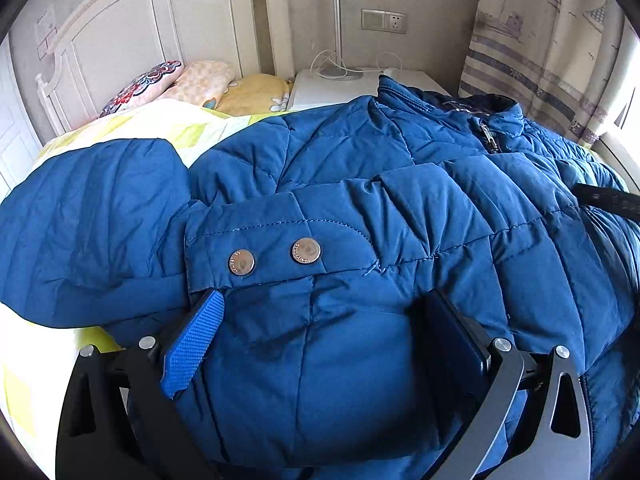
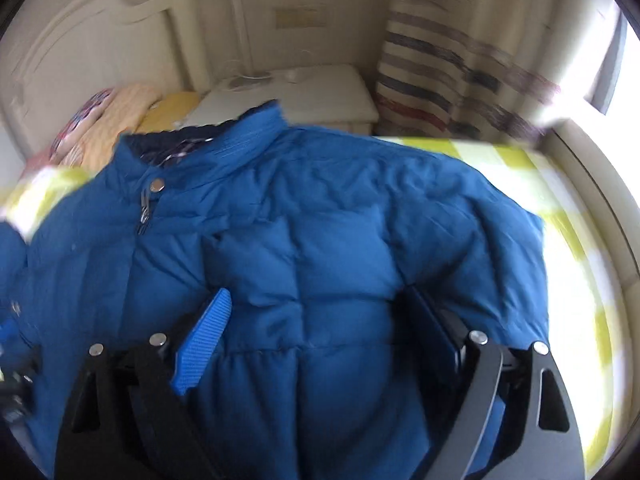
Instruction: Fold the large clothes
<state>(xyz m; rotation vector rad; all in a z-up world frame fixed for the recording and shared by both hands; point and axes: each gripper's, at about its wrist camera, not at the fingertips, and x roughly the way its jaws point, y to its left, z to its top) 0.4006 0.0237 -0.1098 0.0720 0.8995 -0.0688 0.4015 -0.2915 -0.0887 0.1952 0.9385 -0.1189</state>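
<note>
A large blue puffer jacket (image 1: pixel 400 184) lies front up on the bed, collar and zip pull (image 1: pixel 490 138) toward the far right. One sleeve is laid across its chest, and the cuff (image 1: pixel 256 240) with two metal snaps sits just ahead of my left gripper (image 1: pixel 320 304). That gripper is open wide, its fingers resting on the padded fabric without pinching it. In the blurred right wrist view the jacket (image 2: pixel 320 208) fills the middle. My right gripper (image 2: pixel 316 300) stands open over the chest panel, with fabric bulging between the spread fingers.
A yellow-green checked bedsheet (image 1: pixel 168 128) covers the bed. Pillows (image 1: pixel 200 84) lie against the white headboard (image 1: pixel 132 24). Behind the jacket's collar stands a white nightstand (image 1: pixel 336 84) with a lamp pole and cables. A patterned curtain (image 1: pixel 540 52) hangs at the right by a bright window.
</note>
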